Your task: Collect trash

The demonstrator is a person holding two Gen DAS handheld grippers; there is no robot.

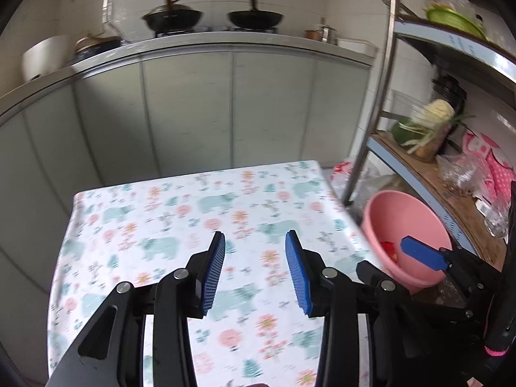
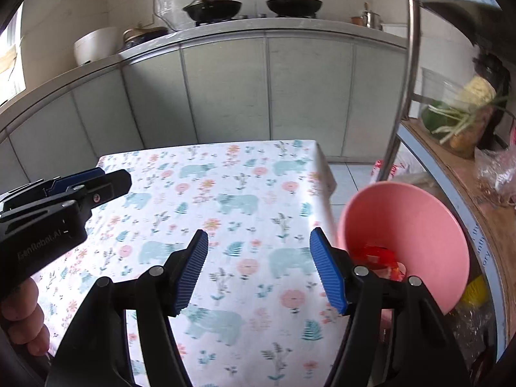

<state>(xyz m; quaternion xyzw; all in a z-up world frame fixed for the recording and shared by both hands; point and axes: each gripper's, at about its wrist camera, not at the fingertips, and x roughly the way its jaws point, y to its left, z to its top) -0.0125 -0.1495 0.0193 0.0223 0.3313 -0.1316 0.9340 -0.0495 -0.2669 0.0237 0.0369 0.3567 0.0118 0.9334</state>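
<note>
Judging by the red trash (image 2: 380, 258) lying inside the pink bin (image 2: 419, 206), collecting seemed finished; beside the bin, the table (image 2: 245, 193) showed nothing more, and both the left gripper (image 1: 254, 269) and the right gripper (image 2: 259, 271) stood open, empty.

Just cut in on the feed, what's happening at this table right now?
A person holds a hand-held gripper in each hand above the flower-print tablecloth. The left hand-held gripper and the right hand-held gripper are both open with nothing between the pads. Beside the table's right edge stands a pink bin with red wrapper trash already inside. No trash shows on the visible part of the cloth.
</note>
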